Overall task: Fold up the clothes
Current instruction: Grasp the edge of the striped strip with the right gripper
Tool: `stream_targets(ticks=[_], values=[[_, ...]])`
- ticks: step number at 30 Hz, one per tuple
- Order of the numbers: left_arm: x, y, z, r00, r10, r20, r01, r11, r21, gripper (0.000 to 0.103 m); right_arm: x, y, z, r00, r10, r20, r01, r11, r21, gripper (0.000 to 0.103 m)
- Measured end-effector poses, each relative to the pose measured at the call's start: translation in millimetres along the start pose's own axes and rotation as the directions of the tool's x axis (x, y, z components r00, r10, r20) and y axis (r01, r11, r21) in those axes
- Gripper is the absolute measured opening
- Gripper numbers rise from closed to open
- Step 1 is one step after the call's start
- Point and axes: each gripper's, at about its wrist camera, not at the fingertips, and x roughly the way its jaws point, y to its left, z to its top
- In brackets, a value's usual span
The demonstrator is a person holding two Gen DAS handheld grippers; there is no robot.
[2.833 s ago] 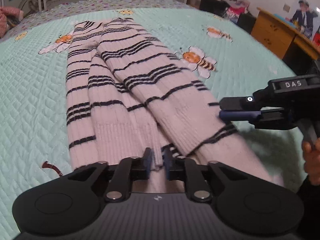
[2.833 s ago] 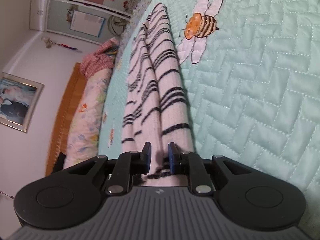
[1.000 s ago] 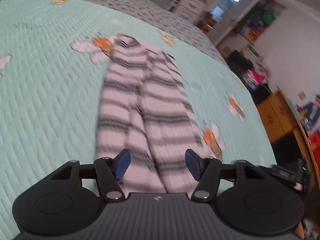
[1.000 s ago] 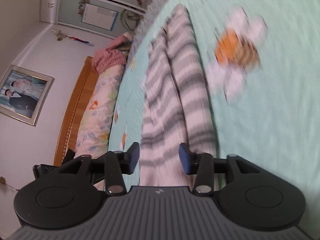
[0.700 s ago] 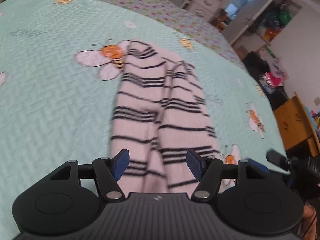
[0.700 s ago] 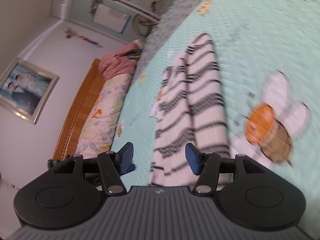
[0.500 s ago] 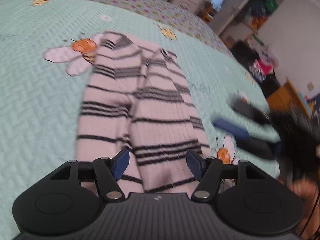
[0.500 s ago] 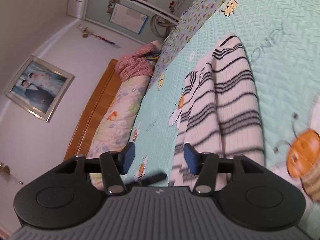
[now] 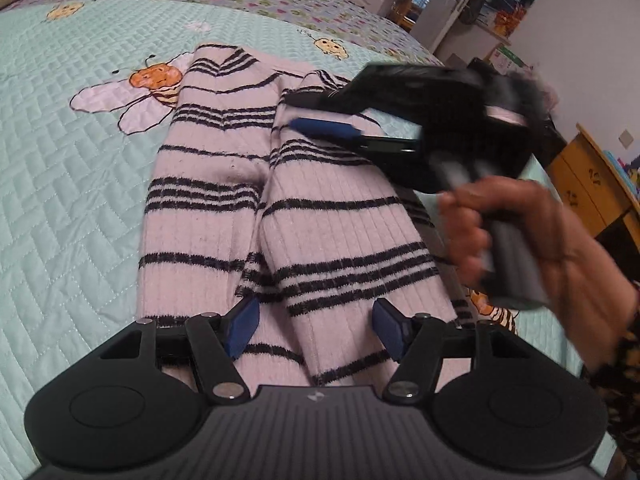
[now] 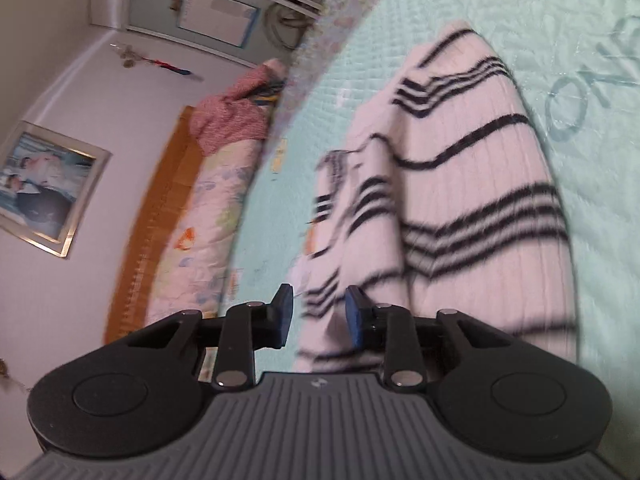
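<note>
A pink sweater with black stripes point(image 9: 320, 220) lies folded into a long strip on the mint quilted bedspread point(image 9: 60, 200). My left gripper point(image 9: 316, 328) hovers open just above the strip's near end, nothing between its blue pads. A hand point(image 9: 520, 232) holds my right gripper point(image 9: 289, 112) low over the sweater's far right part. In the right wrist view its jaws point(image 10: 319, 312) are closing with a gap still between the pads; the sweater point(image 10: 480, 200) lies just beyond them, not pinched.
The bedspread point(image 10: 600, 60) with bee prints stretches around the sweater. A wooden headboard point(image 10: 160, 220), a floral bolster point(image 10: 208, 220) and a pink cloth heap point(image 10: 232, 120) edge the bed. A wooden dresser point(image 9: 588, 184) stands to the right.
The right gripper has swept in from the right over the sweater's far part and its jaws have narrowed. The left gripper has sunk closer to the near end, still open.
</note>
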Motion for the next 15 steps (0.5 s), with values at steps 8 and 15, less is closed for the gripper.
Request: stream_targets(ticks=[8, 15], values=[[-0.2, 1.5, -5.5, 1.000, -0.011, 0.026, 0.011, 1.000, 0.012, 0.066, 33.3, -9.1, 34.2, 0.998, -0.057, -0.015, 0.056, 0.998, -0.042, 0.000], [-0.3, 1.0, -8.1, 0.999, -0.004, 0.040, 0.003, 1.000, 0.008, 0.066, 41.0, -17.9, 50.3, 0.995, -0.085, 0.054, 0.085, 0.996, -0.009, 0.000]])
